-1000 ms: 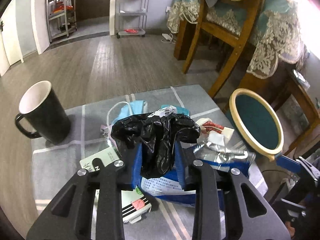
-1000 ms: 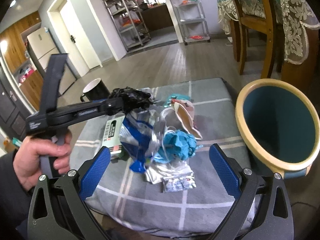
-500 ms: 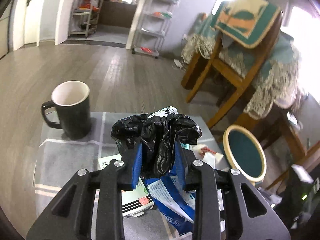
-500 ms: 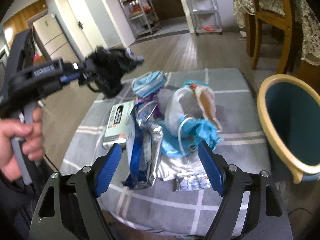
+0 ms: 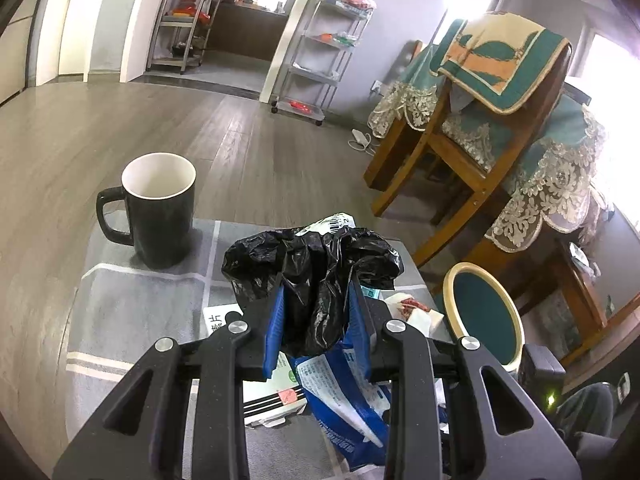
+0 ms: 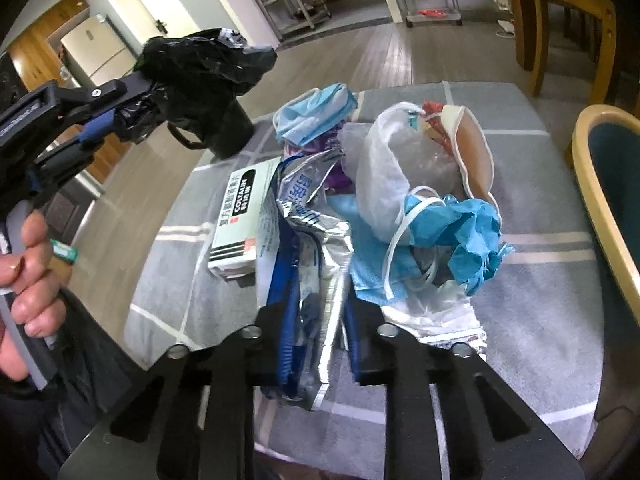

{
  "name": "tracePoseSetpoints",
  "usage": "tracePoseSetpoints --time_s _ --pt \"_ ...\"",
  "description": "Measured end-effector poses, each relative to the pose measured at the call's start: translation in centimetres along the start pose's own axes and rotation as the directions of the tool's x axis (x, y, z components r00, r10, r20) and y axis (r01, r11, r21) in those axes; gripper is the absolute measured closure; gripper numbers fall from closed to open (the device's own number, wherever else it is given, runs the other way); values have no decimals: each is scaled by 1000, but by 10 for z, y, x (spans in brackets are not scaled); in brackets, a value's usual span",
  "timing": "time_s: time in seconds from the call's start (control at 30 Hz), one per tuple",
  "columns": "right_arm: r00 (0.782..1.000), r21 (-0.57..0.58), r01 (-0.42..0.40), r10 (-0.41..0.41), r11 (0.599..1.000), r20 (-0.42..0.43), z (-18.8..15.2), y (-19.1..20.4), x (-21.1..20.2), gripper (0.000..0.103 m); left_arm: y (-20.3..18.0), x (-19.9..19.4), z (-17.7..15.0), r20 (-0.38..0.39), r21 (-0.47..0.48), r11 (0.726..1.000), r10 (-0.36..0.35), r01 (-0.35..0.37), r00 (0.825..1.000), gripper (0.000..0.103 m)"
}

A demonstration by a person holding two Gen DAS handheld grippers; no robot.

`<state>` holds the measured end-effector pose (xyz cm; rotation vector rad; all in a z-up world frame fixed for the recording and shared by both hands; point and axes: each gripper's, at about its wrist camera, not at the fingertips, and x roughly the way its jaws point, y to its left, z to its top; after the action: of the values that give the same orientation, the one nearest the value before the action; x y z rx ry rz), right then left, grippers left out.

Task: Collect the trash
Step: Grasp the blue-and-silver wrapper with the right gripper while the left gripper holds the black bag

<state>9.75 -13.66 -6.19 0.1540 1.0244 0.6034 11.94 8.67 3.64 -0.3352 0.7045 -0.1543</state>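
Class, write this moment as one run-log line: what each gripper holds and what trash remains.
left gripper: shut on black bag | right gripper: jaws just closed on foil packet | remaining: masks, medicine box

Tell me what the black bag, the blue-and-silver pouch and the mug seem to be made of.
Black bag: thin plastic film, glossy, by its fine crinkles and highlights.
Pouch: probably foil-lined plastic; its inside is mirror-like silver, its outside printed blue and white.
Mug: likely glazed ceramic, dark outside and white inside, with thick walls and a soft sheen.
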Motion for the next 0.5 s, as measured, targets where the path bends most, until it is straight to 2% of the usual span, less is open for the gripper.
tracePoseSetpoints --time_s 0.2,0.5 --pt "999 -11 33 -32 999 35 -3 3 -17 83 -5 1 -1 1 10 1000 -9 9 1000 75" --pt "999 -35 32 -31 999 28 -5 8 -15 83 -7 8 -4 -15 18 1000 -10 11 1000 75"
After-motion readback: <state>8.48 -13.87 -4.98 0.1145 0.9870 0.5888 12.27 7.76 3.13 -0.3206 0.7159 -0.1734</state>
